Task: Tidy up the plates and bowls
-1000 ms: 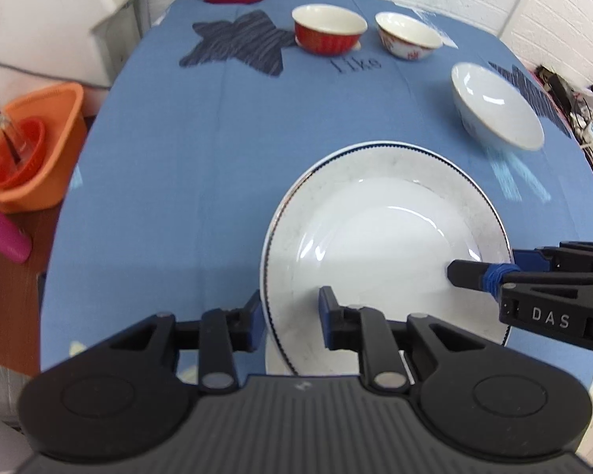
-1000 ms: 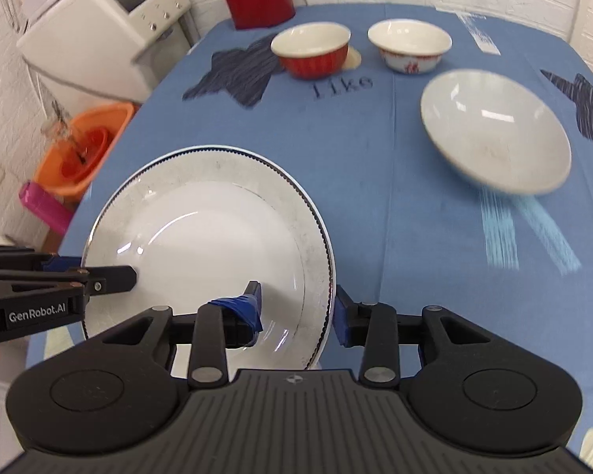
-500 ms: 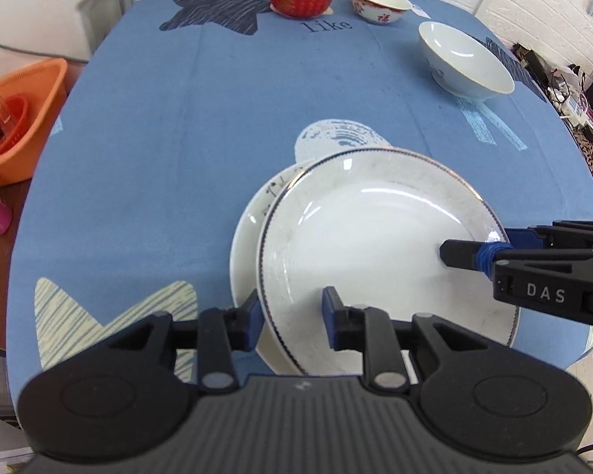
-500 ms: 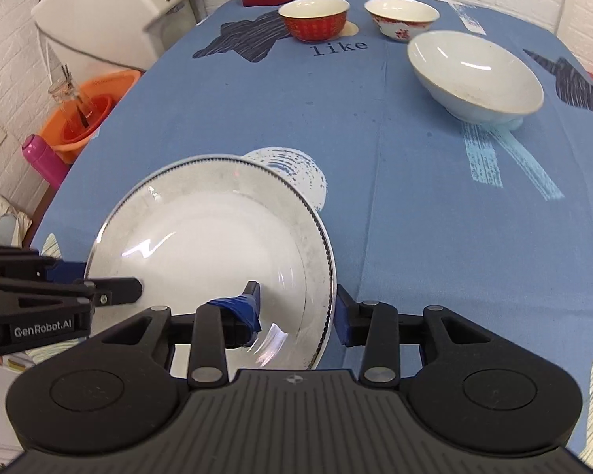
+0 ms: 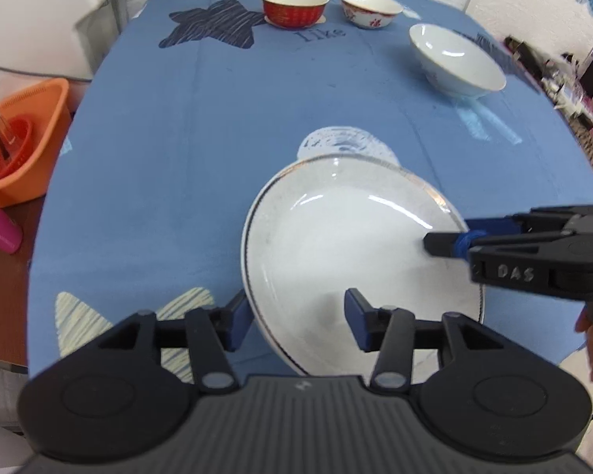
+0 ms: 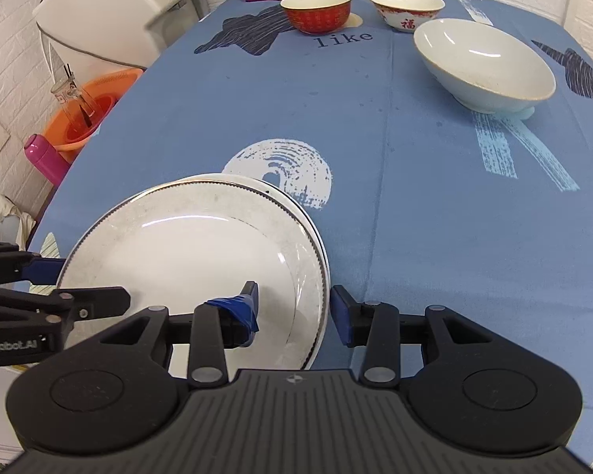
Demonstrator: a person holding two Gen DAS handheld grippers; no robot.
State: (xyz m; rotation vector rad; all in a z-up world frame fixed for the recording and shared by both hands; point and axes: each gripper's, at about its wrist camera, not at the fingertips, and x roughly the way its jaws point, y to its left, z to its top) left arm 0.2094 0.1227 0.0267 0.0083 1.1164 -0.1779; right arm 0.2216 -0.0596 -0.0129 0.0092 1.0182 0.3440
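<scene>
The top plate is seen lying on a second plate whose rim shows just beyond it, at the near edge of the blue-covered desk. It is judged to have been brought there so that the flat pieces form one stack.

The left tool has just been opening; its pads stand clear of the rim on both sides, with the plate's edge between them, so this side is released. The right tool straddles the opposite rim. One taped pad is over the plate's inner face and the other is outside the edge, with a small gap visible, so the hold appears slack rather than clenched. The plate is probably kept bracketed on this side until it settles.

The large white bowl, the red bowl and the small patterned bowl stand well apart at the far end, not yet gathered.
</scene>
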